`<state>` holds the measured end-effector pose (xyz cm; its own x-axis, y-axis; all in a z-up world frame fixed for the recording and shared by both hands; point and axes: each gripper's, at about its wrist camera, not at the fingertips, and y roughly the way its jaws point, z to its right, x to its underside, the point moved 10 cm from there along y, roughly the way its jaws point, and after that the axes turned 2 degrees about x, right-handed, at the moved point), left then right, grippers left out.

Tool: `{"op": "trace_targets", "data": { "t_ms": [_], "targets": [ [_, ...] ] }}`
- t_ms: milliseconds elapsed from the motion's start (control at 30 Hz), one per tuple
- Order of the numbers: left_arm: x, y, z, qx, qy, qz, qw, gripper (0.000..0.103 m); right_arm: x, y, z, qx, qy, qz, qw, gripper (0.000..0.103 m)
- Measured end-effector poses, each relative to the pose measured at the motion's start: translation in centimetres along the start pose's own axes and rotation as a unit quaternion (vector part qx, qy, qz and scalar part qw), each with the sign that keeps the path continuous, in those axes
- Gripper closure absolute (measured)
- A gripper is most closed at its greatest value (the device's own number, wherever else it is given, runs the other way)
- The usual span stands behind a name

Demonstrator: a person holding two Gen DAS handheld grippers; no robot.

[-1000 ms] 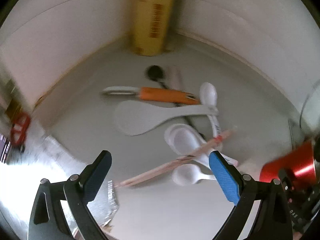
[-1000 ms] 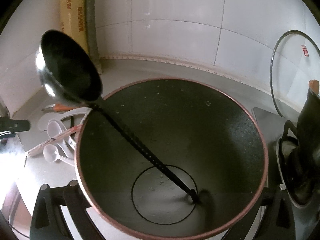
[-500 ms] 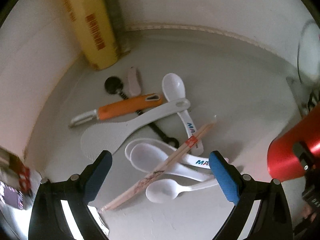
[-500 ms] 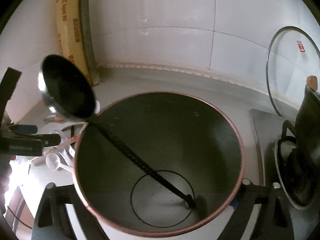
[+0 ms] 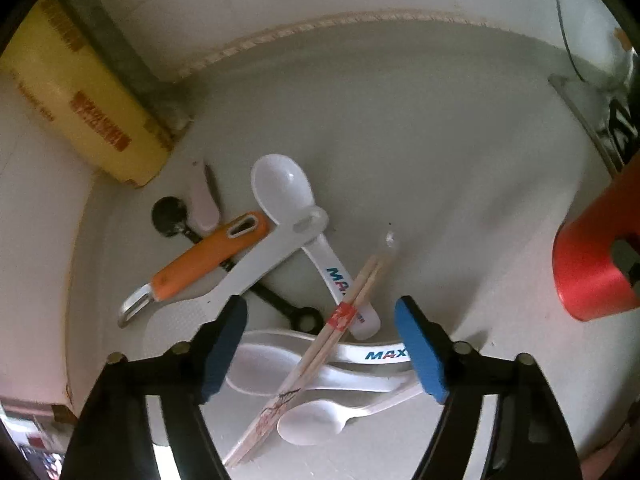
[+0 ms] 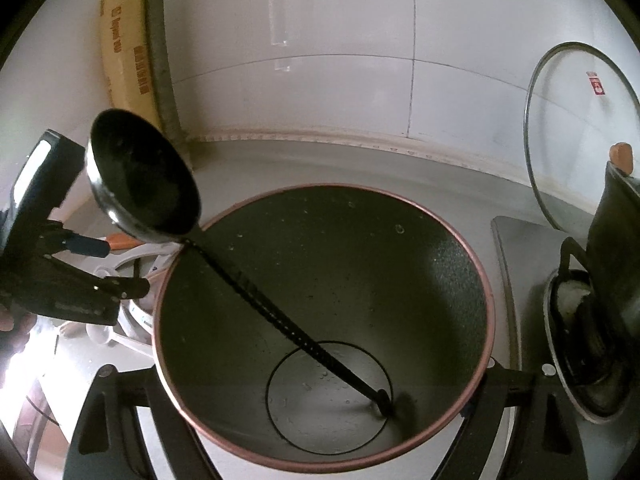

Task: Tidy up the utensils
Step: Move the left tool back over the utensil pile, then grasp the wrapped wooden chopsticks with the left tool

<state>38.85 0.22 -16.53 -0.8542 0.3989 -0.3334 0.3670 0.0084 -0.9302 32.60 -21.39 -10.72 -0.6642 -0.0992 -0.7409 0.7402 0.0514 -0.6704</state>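
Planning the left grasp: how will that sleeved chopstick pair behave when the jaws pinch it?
The chopsticks look thin, stiff and light. They lie across white spoons, so may pivot or skid. The paper sleeve probably keeps the pair together.

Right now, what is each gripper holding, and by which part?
Right gripper clamps the red pot by its outer wall, ladle inside. Left gripper holds nothing: its jaws, just closing, straddle the chopsticks without touching.

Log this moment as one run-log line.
left tongs: closing, nothing gripped, over chopsticks | right tongs: shut on red pot | ladle: standing in pot
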Motion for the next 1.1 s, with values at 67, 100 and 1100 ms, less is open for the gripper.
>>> {"op": "trace_targets", "data": {
  "t_ms": [67, 100, 1100],
  "targets": [
    [0.0, 0.6, 0.1, 0.003, 0.003, -0.014, 0.9999, 0.039, 0.0, -0.1, 0.1, 0.001, 0.002, 0.0, 1.0, 0.013],
    [-0.1, 0.7, 0.0, 0.002, 0.004, -0.018, 0.9998, 0.039, 0.0, -0.1, 0.2, 0.002, 0.003, 0.0, 1.0, 0.013],
    [-0.9, 2.0, -0.8, 0.017, -0.035, -0.01, 0.9992, 0.088, -0.1, -0.4, 0.6, 0.007, 0.006, -0.004, 1.0, 0.013]
  ]
}}
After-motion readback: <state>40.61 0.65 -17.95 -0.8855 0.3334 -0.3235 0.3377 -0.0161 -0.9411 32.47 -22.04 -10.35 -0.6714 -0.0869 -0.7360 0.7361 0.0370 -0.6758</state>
